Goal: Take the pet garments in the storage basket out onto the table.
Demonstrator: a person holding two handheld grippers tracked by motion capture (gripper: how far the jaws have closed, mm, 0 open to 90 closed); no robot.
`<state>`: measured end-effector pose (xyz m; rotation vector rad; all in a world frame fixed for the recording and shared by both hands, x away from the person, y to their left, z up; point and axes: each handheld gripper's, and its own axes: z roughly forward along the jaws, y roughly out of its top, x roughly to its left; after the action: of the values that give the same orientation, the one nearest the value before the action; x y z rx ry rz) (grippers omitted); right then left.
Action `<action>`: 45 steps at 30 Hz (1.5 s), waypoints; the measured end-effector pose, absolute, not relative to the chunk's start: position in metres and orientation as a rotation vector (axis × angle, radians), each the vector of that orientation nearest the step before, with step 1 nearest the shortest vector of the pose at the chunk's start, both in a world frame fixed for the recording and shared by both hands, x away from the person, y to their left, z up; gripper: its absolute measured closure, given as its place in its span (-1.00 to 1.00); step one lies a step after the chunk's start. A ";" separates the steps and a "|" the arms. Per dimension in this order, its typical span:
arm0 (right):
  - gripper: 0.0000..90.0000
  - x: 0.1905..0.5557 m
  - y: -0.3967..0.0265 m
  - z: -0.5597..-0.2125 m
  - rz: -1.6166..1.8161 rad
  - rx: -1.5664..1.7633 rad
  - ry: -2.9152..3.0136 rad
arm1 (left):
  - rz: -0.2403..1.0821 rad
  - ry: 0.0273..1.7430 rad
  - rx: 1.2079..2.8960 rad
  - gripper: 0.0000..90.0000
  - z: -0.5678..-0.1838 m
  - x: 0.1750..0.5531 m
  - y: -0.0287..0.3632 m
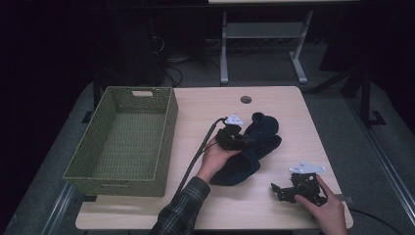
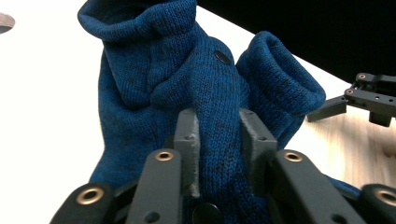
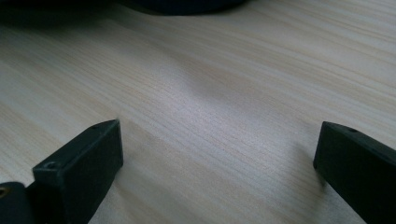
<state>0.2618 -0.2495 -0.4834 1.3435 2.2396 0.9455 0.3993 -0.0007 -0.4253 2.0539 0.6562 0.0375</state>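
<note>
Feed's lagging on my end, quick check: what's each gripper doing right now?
Left gripper: closed on a fold of the blue knit garment, pads pinching the fabric.
Right gripper: open, jaws wide apart, nothing between them, low over the table.

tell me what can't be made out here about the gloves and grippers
- High view: the blue gloves lie partly under the left gripper and hand.
- Left gripper view: the bottom edge cuts off the gloves' near end.
- Right gripper view: the top edge cuts the gloves to a dark strip beyond the right gripper.
</note>
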 end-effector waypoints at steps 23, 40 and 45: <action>-0.98 0.262 -0.250 -0.483 0.942 1.340 2.243 | 0.135 0.633 2.080 -0.60 -0.397 0.373 0.040; -0.98 0.262 -0.250 -0.483 0.942 1.337 2.243 | 0.267 0.632 2.094 -0.69 -0.390 0.334 0.082; -0.98 0.262 -0.250 -0.483 0.942 1.340 2.243 | 0.281 0.641 2.097 -0.69 -0.398 0.322 0.096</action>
<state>0.2619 -0.2496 -0.4833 1.3398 2.2426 0.9423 0.3219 0.0958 -0.3975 2.0974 0.6407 0.2815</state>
